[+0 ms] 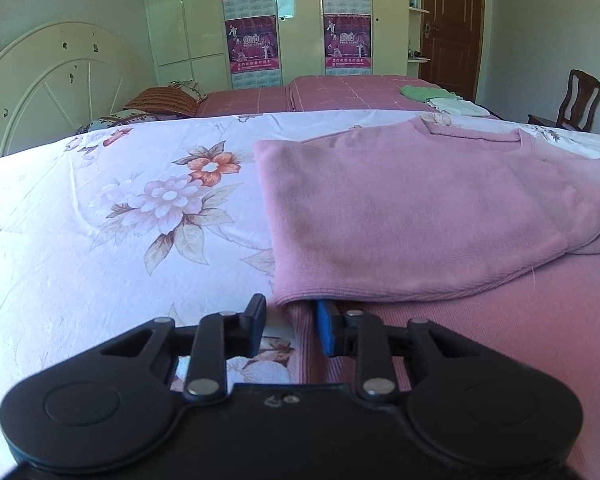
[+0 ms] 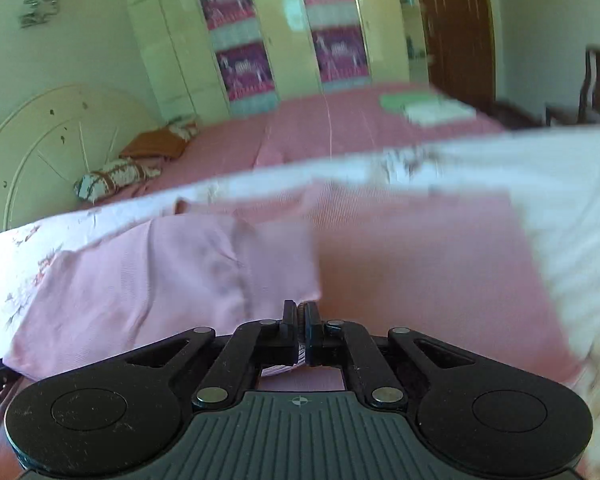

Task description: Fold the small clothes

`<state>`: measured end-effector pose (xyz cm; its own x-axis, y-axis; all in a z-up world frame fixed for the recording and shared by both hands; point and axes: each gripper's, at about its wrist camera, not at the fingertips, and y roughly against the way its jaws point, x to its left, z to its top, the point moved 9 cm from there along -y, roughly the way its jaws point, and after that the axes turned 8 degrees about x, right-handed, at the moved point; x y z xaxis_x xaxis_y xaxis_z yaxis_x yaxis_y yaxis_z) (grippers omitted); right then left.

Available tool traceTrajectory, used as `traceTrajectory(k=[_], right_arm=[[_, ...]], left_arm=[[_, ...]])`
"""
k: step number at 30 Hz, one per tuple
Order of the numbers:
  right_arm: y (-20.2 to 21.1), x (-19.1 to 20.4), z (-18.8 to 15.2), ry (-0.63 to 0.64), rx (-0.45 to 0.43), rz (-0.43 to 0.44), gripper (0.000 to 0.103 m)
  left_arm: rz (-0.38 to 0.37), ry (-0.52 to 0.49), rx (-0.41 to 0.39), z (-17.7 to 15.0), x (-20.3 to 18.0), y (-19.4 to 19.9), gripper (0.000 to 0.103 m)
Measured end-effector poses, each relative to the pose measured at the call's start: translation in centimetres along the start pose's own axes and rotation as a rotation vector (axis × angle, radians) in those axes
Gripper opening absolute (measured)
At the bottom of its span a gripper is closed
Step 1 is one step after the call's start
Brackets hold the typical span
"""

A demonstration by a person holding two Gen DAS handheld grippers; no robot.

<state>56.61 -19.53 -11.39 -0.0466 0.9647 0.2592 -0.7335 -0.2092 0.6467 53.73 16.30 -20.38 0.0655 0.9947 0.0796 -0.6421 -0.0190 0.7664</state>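
While one pink sweater (image 1: 400, 216) lies on floral sheet (image 1: 120, 200), left claw (image 1: 290, 330) narrowly parted astride its edge, right claw (image 2: 300, 320) pinching its fabric

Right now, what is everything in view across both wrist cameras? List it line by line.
pink sweater: one, pink knit, partly folded on the near bed
floral sheet: one, white with pink and orange flowers, under the sweater
far bed cover: one, pink checked, behind the floral sheet
folded clothes: small pile, green and white, on the far bed
pillows: two, orange striped and patterned, by the headboard
headboard: one, cream, left
wardrobe: one, cream, with four calendar posters
door: one, brown, right of the wardrobe
chair: one, dark wood, far right
left claw: black, open astride the sweater's edge
right claw: black, shut on pink fabric
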Motion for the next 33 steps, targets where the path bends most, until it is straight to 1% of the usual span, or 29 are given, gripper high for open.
traceTrajectory(k=[2, 6, 8, 10, 11, 12, 13, 14, 15, 16, 17, 18, 20, 22, 23, 24, 25, 26, 27, 28, 29, 30, 32, 33], right_arm=[[-0.2, -0.1, -0.7, 0.013, -0.005, -0.005, 0.002], [-0.2, -0.9, -1.1, -0.033, 0.002, -0.009, 0.002], [0.4, -0.5, -1.4, 0.001, -0.006, -0.016, 0.002], [0.0, -0.6, -2.0, 0.016, 0.023, -0.033, 0.002], [-0.3, -0.8, -2.2, 0.009, 0.039, -0.032, 0.002], [-0.3, -0.9, -2.2, 0.012, 0.048, -0.025, 0.002], [0.0, -1.0, -2.0, 0.013, 0.048, -0.024, 0.002], [0.7, -1.1, -1.4, 0.012, 0.024, -0.027, 0.002], [1.4, -1.2, -0.8, 0.016, -0.01, -0.036, 0.003], [2.2, -1.2, 0.0, 0.025, -0.046, -0.039, 0.003], [2.4, -1.2, 0.7, 0.028, -0.061, -0.027, 0.003], [2.2, -1.1, 1.4, 0.021, -0.058, -0.006, 0.003], [0.9, -0.4, 2.4, 0.011, -0.041, 0.029, 0.003], [-0.8, 0.9, 3.1, 0.054, -0.036, 0.026, 0.003], [-1.6, 1.5, 3.2, 0.073, -0.027, 0.025, 0.003], [-2.7, 2.1, 3.1, 0.09, -0.014, 0.03, 0.003], [-3.6, 2.2, 3.0, 0.105, -0.007, 0.025, 0.003], [-4.7, 1.8, 2.9, 0.117, 0.005, -0.005, 0.003], [-5.8, 0.8, 2.7, 0.112, 0.025, -0.056, 0.002], [-5.9, 0.1, 2.9, 0.085, 0.008, -0.039, 0.002], [-5.6, -0.5, 3.2, 0.051, 0.015, -0.033, 0.003], [-4.8, -0.7, 3.4, 0.033, 0.011, -0.035, 0.003], [-2.4, 0.2, 3.7, 0.054, -0.047, -0.006, 0.003], [-1.3, 1.0, 3.6, 0.077, -0.069, 0.014, 0.01]], left_arm=[[0.004, -0.009, -0.002, 0.0, 0.0, 0.0, 0.028], [0.006, -0.017, -0.004, 0.0, -0.1, 0.0, 0.028], [0.006, -0.019, -0.006, 0.0, -0.1, 0.0, 0.028], [0.006, -0.026, 0.0, 0.0, 0.0, 0.1, 0.029], [0.005, -0.037, 0.005, -0.1, 0.0, 0.4, 0.033], [0.012, -0.039, 0.001, -0.1, 0.4, 1.0, 0.043], [0.01, -0.036, -0.019, 0.0, 0.8, 1.8, 0.05], [-0.008, -0.033, -0.057, 0.3, 1.0, 2.9, 0.068], [-0.026, -0.029, -0.094, 0.9, 1.1, 3.7, 0.077], [-0.044, -0.03, -0.11, 1.6, 0.8, 4.0, 0.074], [-0.065, -0.036, -0.112, 2.5, 0.3, 3.8, 0.068], [-0.09, -0.042, -0.112, 3.2, -0.4, 3.3, 0.063], [-0.138, -0.046, -0.101, 4.9, -2.2, 1.3, 0.057], [-0.146, -0.055, -0.095, 6.0, -3.6, -1.1, 0.058], [-0.138, -0.054, -0.087, 6.4, -4.1, -2.4, 0.064], [-0.133, -0.046, -0.073, 6.8, -4.2, -3.7, 0.074], [-0.128, -0.036, -0.035, 6.9, -4.2, -5.5, 0.077], [-0.121, -0.03, -0.014, 7.1, -3.9, -6.6, 0.078], [-0.114, -0.022, -0.02, 7.5, -3.5, -6.7, 0.074], [-0.115, -0.006, -0.009, 7.8, -3.1, -6.4, 0.07], [-0.121, 0.01, -0.021, 8.0, -2.8, -5.6, 0.064], [-0.13, 0.02, -0.052, 8.2, -2.8, -4.4, 0.067], [-0.163, 0.024, -0.088, 8.1, -3.9, -2.8, 0.074], [-0.179, 0.019, -0.087, 8.0, -4.9, -2.6, 0.073]])
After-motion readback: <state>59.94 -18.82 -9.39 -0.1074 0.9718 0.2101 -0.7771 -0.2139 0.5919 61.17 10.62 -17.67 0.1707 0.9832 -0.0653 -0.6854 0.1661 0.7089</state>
